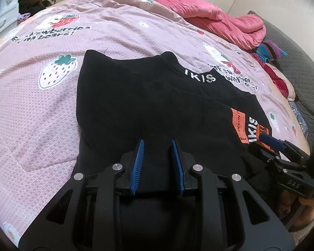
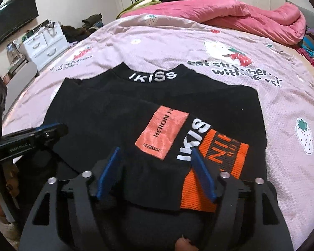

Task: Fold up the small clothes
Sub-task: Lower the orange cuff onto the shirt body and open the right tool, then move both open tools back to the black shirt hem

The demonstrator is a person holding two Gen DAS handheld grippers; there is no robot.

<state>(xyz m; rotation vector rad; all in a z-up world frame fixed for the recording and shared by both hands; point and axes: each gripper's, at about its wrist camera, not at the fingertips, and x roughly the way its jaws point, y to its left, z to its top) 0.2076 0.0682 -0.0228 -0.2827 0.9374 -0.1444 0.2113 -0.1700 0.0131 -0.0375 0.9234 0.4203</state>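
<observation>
Your right gripper (image 2: 155,163) jaws spread over orange cuff (image 2: 215,167) lower centre, left gripper (image 1: 158,156) jaws spread above black sweater (image 1: 146,104), strawberry bedspread (image 1: 41,115) around.

Black sweater (image 2: 115,108) with orange patch (image 2: 162,132), on pink strawberry-print bedspread (image 1: 115,31).
</observation>
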